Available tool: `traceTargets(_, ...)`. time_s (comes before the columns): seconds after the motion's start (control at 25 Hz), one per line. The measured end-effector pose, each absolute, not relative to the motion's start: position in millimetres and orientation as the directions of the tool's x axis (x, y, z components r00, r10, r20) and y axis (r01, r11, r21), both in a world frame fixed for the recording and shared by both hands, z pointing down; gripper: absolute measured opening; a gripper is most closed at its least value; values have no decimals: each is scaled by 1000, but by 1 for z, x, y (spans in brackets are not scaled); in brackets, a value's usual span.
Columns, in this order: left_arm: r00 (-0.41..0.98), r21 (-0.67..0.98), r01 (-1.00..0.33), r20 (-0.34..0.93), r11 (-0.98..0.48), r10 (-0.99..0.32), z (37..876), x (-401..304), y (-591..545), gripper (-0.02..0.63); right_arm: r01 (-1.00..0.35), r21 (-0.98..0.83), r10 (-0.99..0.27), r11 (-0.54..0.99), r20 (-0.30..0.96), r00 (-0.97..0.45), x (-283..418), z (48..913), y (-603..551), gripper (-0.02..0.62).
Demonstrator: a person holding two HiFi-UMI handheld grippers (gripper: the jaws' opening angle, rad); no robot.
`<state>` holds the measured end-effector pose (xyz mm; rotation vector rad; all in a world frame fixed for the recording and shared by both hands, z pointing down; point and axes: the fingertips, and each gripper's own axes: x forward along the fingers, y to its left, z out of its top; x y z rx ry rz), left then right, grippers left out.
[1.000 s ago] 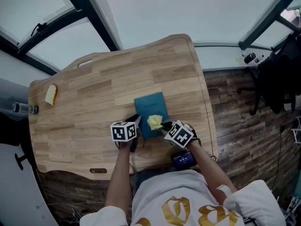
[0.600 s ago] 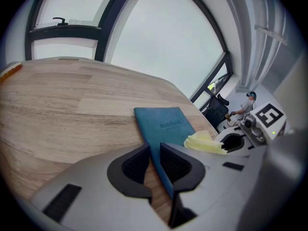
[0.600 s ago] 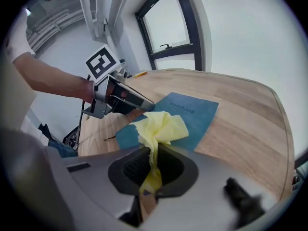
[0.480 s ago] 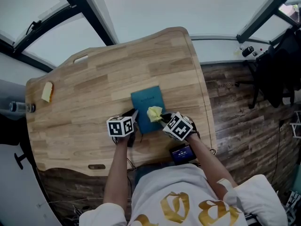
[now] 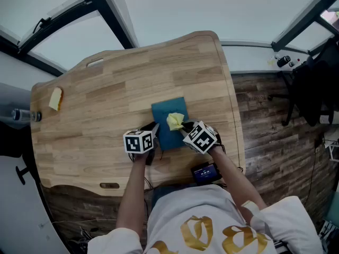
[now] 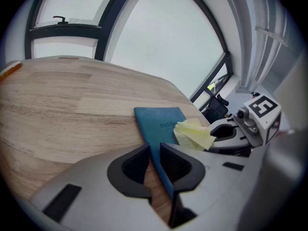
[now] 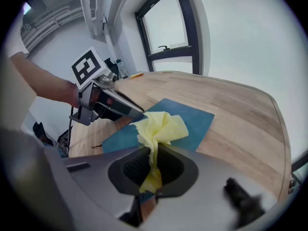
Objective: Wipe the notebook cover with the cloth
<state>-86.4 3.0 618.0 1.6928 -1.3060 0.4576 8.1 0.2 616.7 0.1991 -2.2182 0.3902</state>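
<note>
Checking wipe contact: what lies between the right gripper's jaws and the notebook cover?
The yellow cloth: pinched in the right gripper, it bunches over the notebook. The right gripper view shows this.

Bright diffuse daylight from windows [image 6: 159,47], soft faint shadows, fisheye bending, dark corners, blurred foreground

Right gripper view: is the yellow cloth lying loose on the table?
No, the right tongs pinch the yellow cloth over the notebook.
</note>
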Motion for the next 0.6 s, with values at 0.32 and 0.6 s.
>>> traceTargets(0.32, 367, 433, -901, 744, -15, -559, 617, -87, 3, 77, -300, -175, -52, 938, 782, -621, -2, 615, -23, 37)
traceTargets(0.6, 366, 434, -901, 744, -13, -558, 617, -86, 4, 77, -383, -159, -134, 910, 762, -633, -5, 614, -54, 37)
